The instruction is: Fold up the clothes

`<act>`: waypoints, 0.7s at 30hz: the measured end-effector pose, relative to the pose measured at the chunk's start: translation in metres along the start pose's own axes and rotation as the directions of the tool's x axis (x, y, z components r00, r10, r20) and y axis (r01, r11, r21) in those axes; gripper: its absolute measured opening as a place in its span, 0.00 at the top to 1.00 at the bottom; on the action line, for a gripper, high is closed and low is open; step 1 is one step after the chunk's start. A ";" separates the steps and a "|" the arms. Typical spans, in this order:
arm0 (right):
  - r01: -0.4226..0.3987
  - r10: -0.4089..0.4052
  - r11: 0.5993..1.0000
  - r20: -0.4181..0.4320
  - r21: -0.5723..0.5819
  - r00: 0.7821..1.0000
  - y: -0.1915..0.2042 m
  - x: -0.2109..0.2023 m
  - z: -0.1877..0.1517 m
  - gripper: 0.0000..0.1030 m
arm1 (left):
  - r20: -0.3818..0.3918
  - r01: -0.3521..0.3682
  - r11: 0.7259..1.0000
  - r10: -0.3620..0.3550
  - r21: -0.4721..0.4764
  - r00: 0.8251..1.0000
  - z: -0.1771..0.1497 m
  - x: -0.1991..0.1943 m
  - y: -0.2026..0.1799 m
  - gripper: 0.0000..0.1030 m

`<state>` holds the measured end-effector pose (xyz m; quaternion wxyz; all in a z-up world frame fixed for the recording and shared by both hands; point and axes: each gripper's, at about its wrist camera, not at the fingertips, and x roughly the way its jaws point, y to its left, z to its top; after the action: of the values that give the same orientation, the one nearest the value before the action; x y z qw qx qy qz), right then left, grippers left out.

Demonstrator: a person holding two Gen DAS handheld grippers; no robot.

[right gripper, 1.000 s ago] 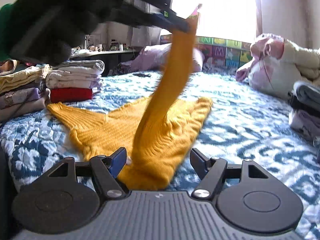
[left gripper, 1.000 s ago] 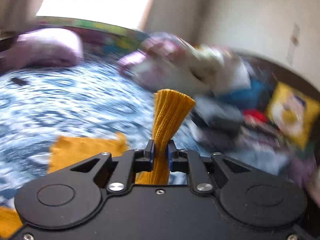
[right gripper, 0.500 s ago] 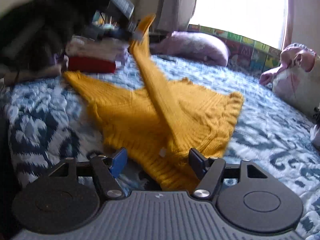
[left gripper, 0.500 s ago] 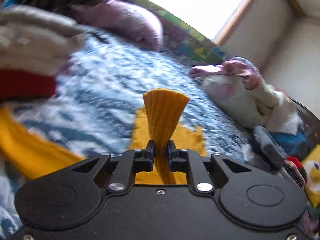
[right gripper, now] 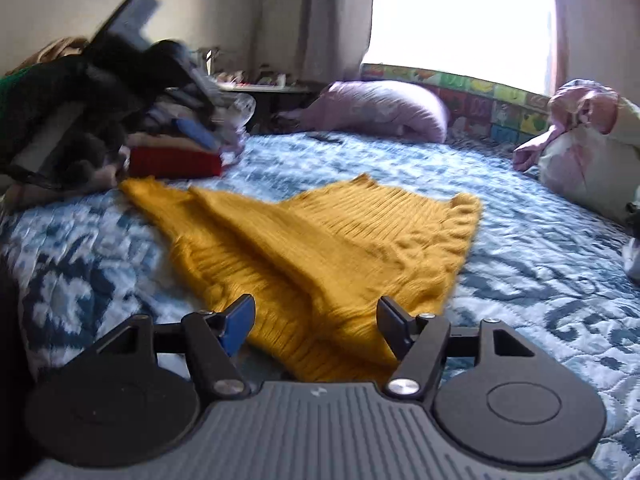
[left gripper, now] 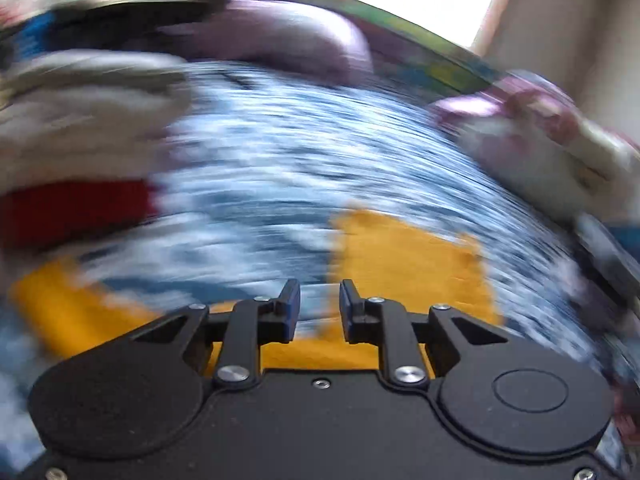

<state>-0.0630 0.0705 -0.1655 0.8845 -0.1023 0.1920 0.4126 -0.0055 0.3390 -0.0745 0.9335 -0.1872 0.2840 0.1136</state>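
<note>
A mustard knit sweater (right gripper: 320, 248) lies flat on the blue patterned bed (right gripper: 540, 272). The right hand-held gripper (right gripper: 316, 320) hovers open over its near edge. The left hand-held gripper (left gripper: 315, 308), jaws just parted with nothing between them, sits above the sweater's near-left part.

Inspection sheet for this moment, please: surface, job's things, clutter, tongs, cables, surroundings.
Surface: blue-white quilt.
Job's things: yellow sweater lying on the quilt, one sleeve laid across its body.
Clutter: folded stack at left; pillow; bundle at right.
Tongs: left tongs just opening, nothing between them; right tongs open over the sweater's near edge.
Cables: nothing seen.
Surroundings: bright window, curtain.
</note>
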 end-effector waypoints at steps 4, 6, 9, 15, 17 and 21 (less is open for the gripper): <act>0.001 -0.001 1.000 -0.034 0.006 0.999 -0.005 0.006 -0.002 0.34 | -0.068 0.101 0.978 -0.090 0.183 0.994 0.019 0.055 -0.074 0.83; -0.011 0.011 1.000 -0.053 -0.002 0.999 -0.004 0.008 -0.003 0.34 | -0.106 0.118 0.961 -0.094 0.250 0.990 0.029 0.090 -0.105 0.83; -0.039 0.039 0.999 -0.067 -0.012 0.997 -0.003 0.008 -0.004 0.32 | -0.153 0.104 0.940 -0.056 0.324 0.987 0.040 0.143 -0.140 0.83; -0.071 0.072 0.997 -0.078 0.023 0.994 -0.011 0.011 -0.004 0.31 | -0.192 0.031 0.941 0.037 0.338 0.981 0.051 0.221 -0.160 0.57; -0.072 0.074 0.997 -0.086 0.023 0.994 -0.011 0.011 -0.004 0.31 | -0.219 0.040 0.951 0.030 0.305 0.975 0.052 0.238 -0.156 0.57; -0.078 0.080 0.997 -0.093 0.022 0.992 -0.012 0.011 -0.005 0.31 | -0.270 0.078 0.974 -0.018 0.212 0.963 0.052 0.256 -0.143 0.97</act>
<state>-0.0486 0.0688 -0.1746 0.8584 -0.1056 0.2410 0.4404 0.2739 0.2588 -0.1403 0.9044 -0.1028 0.4129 0.0325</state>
